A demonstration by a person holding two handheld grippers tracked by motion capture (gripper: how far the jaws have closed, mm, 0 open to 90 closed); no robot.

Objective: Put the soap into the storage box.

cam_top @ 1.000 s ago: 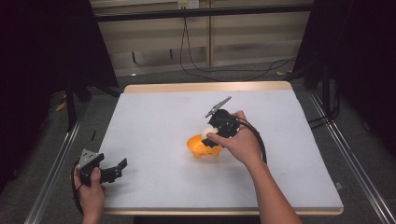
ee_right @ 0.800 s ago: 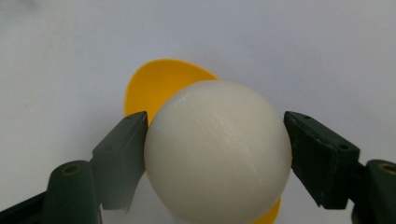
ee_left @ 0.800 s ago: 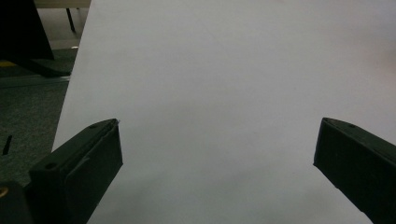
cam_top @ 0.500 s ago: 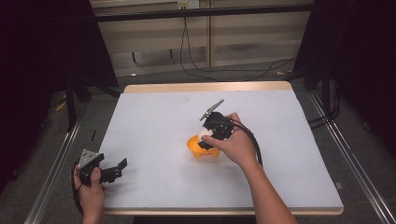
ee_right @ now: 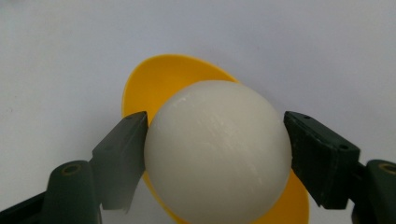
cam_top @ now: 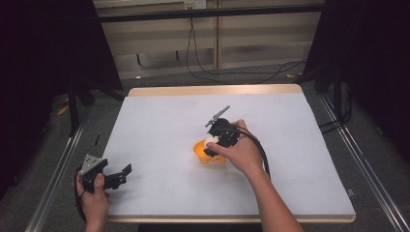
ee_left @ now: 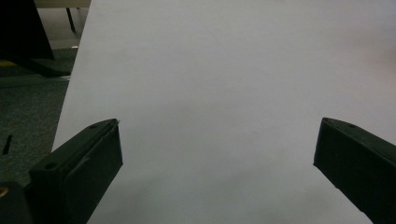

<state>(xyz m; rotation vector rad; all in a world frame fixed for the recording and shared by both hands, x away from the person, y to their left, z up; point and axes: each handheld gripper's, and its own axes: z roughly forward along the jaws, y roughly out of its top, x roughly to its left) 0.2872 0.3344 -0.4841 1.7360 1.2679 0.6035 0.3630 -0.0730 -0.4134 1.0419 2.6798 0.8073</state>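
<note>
Right gripper, jaws clamped on either side of a white ball, seen in the right gripper view directly above a shallow yellow bowl. In the high view the same gripper is held near the middle of the table, with the bowl showing orange-yellow beneath it and the ball as a pale spot at the jaws; whether the ball touches the bowl cannot be told. Left gripper, held at the table's near left corner, jaws spread wide with nothing between them; the left gripper view shows its jaws over bare white tabletop. The work surface is a matt white sheet with a pale wooden edge along the far side. Around the table lie grey carpeted floor, metal rails to either side, dark curtains, and black cables trailing across the floor beyond the far edge.
</note>
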